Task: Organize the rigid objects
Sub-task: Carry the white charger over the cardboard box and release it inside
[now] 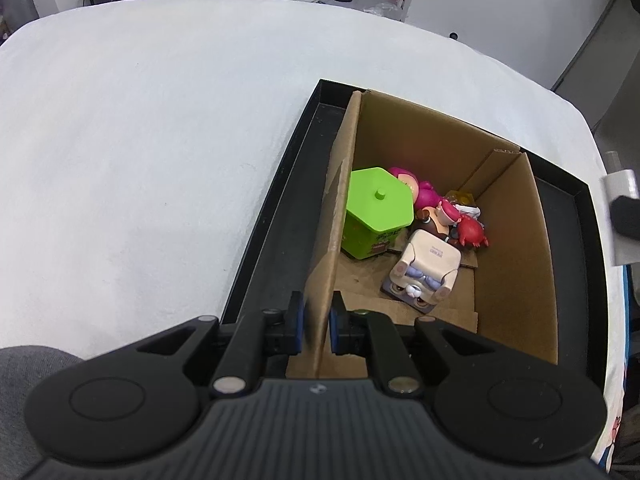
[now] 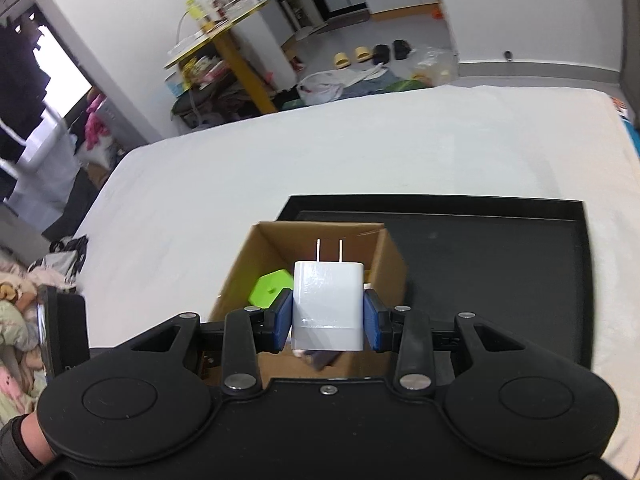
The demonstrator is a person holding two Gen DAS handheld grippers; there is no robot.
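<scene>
My right gripper (image 2: 328,320) clamps the white charger (image 2: 328,308), prongs forward, above the cardboard box (image 2: 244,268); my left gripper (image 1: 318,326) pinches its wall.

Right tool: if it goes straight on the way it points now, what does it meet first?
Probably the inside of the cardboard box. The right tool, shut on the white charger, points down into its open top; depth is unclear.
</scene>
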